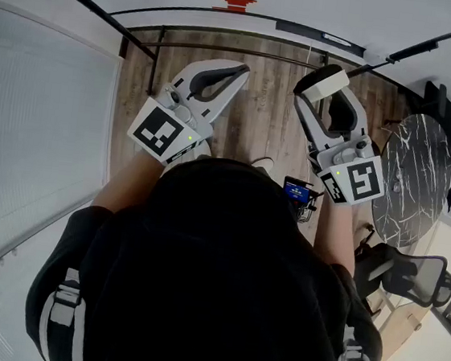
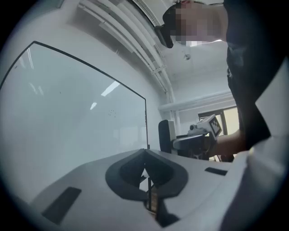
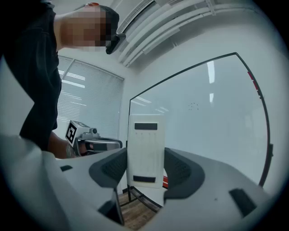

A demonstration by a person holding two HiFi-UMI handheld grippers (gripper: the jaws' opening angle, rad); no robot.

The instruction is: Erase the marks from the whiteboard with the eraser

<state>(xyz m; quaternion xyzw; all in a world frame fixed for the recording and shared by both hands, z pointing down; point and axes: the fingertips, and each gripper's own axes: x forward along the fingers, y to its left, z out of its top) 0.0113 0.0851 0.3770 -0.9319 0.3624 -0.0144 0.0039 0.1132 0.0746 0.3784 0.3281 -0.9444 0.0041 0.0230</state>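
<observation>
The whiteboard (image 2: 76,122) is a big pale panel in a thin black frame, straight ahead of both grippers. A faint cluster of small marks (image 2: 112,113) sits on it, and the same marks (image 3: 193,106) show on the whiteboard (image 3: 212,131) in the right gripper view. My right gripper (image 3: 145,155) is shut on the white eraser (image 3: 145,151), held upright and short of the board. In the head view the eraser (image 1: 326,82) sticks out of the right gripper (image 1: 328,89). The left gripper (image 2: 145,154) is shut and empty, its tips (image 1: 239,72) touching, level with the right one.
Window blinds (image 1: 39,114) run along the left. A dark marble round table (image 1: 416,173) and office chairs (image 1: 409,277) stand to the right. The board's black stand bars (image 1: 224,50) cross the wooden floor (image 1: 265,115) ahead of my feet.
</observation>
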